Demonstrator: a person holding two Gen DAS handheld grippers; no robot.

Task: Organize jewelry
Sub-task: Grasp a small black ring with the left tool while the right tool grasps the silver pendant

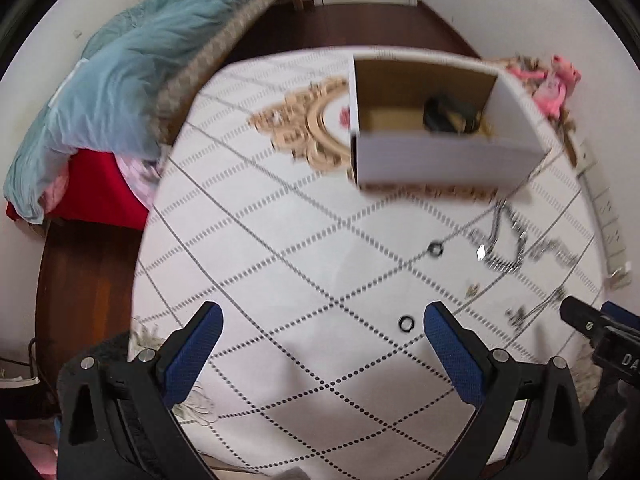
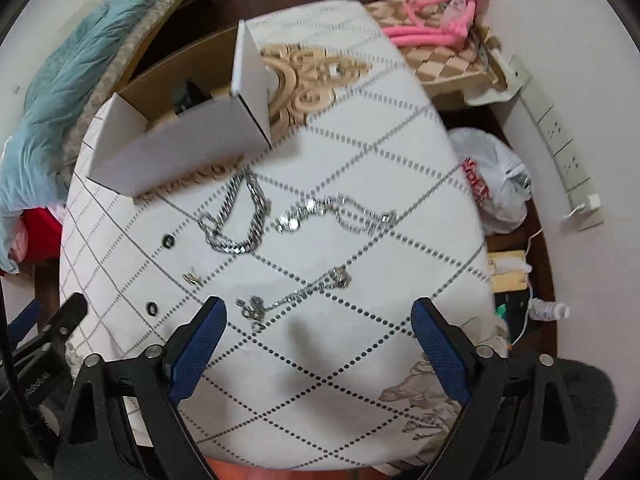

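Observation:
A white cardboard box stands open on the white patterned cloth, with a dark object inside. A thick silver chain, a sparkly chain and a thin necklace lie on the cloth. Two dark rings and a small earring lie nearby. My left gripper is open and empty, the near ring just inside its right finger. My right gripper is open and empty above the thin necklace's end.
The cloth covers a round table. A bed with a teal blanket is to the left. A pink plush toy, a plastic bag and a wall power strip are to the right.

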